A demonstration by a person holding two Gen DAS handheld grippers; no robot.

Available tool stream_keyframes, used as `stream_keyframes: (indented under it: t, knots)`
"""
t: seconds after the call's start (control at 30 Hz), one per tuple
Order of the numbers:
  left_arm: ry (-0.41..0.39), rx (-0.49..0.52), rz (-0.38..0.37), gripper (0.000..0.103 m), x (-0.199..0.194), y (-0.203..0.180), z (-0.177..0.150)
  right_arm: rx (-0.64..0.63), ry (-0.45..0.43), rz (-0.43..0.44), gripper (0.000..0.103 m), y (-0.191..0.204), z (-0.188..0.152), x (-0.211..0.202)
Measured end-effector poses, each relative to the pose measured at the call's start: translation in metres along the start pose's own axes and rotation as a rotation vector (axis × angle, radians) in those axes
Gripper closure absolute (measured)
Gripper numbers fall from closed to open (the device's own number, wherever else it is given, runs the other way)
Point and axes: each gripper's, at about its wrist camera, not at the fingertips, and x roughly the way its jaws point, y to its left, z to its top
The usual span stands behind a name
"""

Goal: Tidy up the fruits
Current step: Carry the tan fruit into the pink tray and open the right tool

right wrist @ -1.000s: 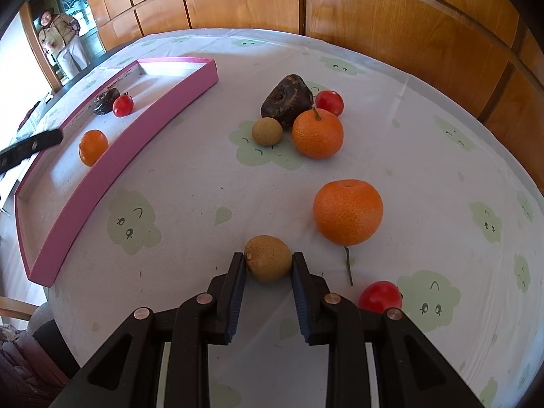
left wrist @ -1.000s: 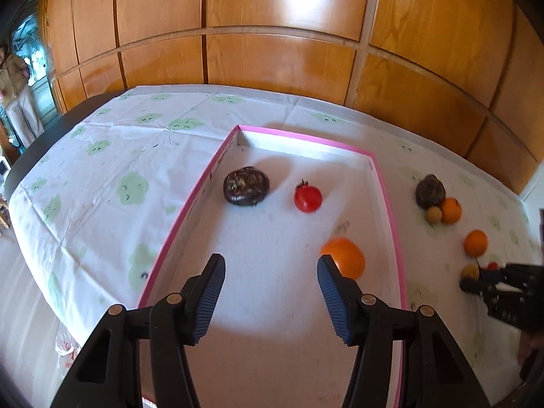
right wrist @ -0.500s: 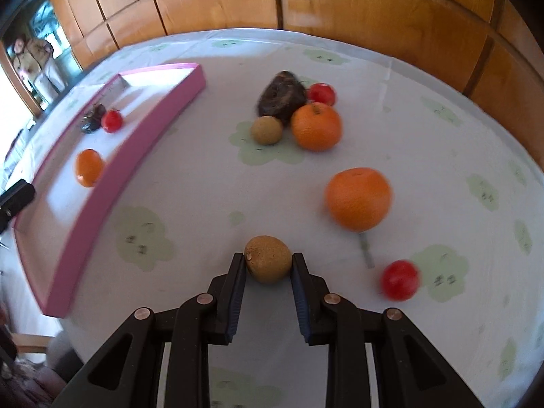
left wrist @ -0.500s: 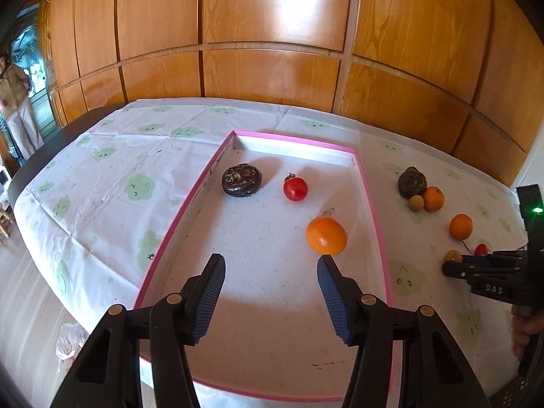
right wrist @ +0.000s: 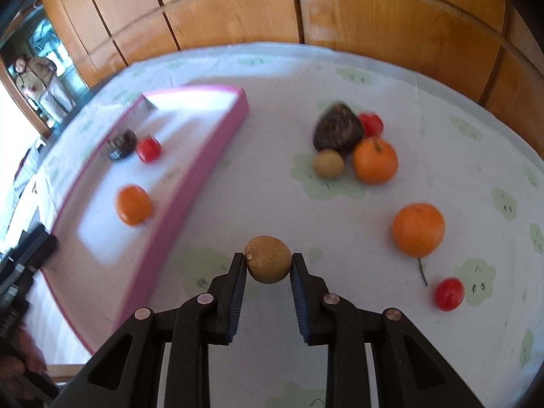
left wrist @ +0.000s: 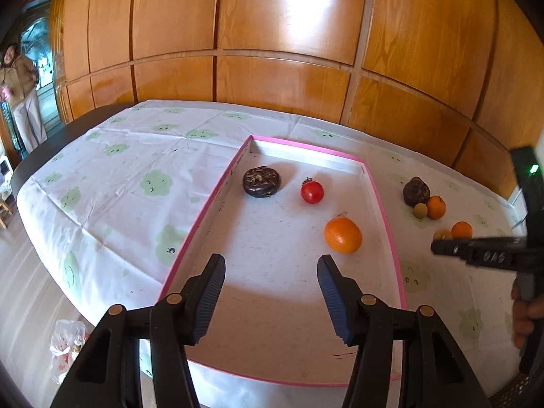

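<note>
Longan [right wrist: 268,264] — round, tan, rough-skinned — sits pinched in the right tongs [right wrist: 268,267]; left tongs [left wrist: 271,301] spread, empty.

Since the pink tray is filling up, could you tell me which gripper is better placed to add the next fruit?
Right: the right gripper already clamps the small brown fruit, beside the pink tray; the left gripper is empty.

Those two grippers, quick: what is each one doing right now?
Left gripper: open, empty, above the pink tray.
Right gripper: shut on a small brown round fruit.
</note>
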Motion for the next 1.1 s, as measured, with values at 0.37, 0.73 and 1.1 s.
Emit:
stream_keyframes:
  t: [0.37,0.73,1.1]
  knots:
    - [-0.010,-0.002,0.004,0.046,-0.001,0.003,-0.001,-0.123,-0.064,0.116,0.077,0.075,0.067,-0.006]
    - [0.027,-0.017,0.020,0.046,0.008,0.010,-0.007,-0.240,0.049,0.127,0.076,0.135,0.085,0.051]
    - [0.041,-0.003,0.023,0.046,0.011,0.003,-0.008,-0.246,0.025,0.173,0.070,0.133,0.076,0.045]
